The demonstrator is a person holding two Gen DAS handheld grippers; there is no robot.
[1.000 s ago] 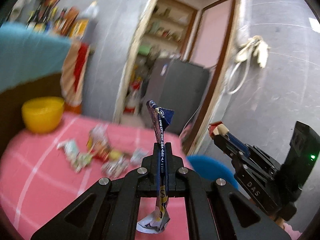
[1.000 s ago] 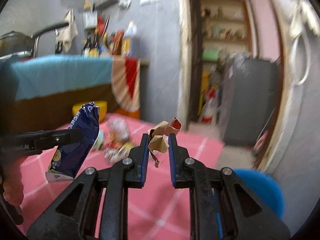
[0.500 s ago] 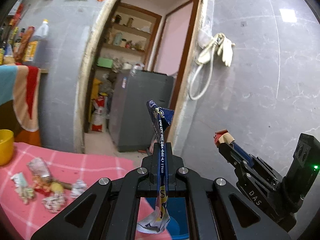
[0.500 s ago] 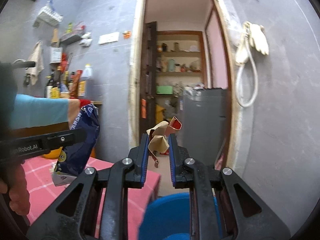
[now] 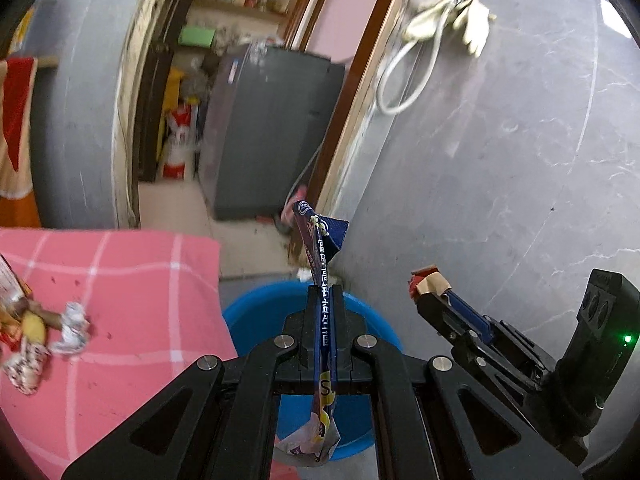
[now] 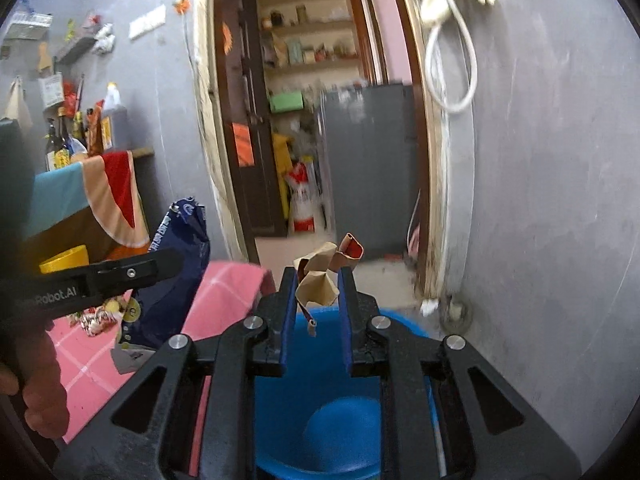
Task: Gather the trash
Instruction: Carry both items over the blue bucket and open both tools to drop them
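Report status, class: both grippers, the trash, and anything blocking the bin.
Left gripper shut on blue wrapper. Right gripper shut on brown paper scrap, over blue bin. Bin mouth unobstructed; more wrappers on pink cloth.

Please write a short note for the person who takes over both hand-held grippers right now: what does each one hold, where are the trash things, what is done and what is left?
Left hand-held gripper: shut on the blue wrapper, held above the blue bin.
Right hand-held gripper: the brown paper scrap sits between its fingers, over the open bin; the jaws look slightly parted, so the scrap may be about to drop.
Done: both pieces carried from the table to the bin.
Left: drop both pieces in. More wrappers lie on the pink tablecloth; fetch these next.
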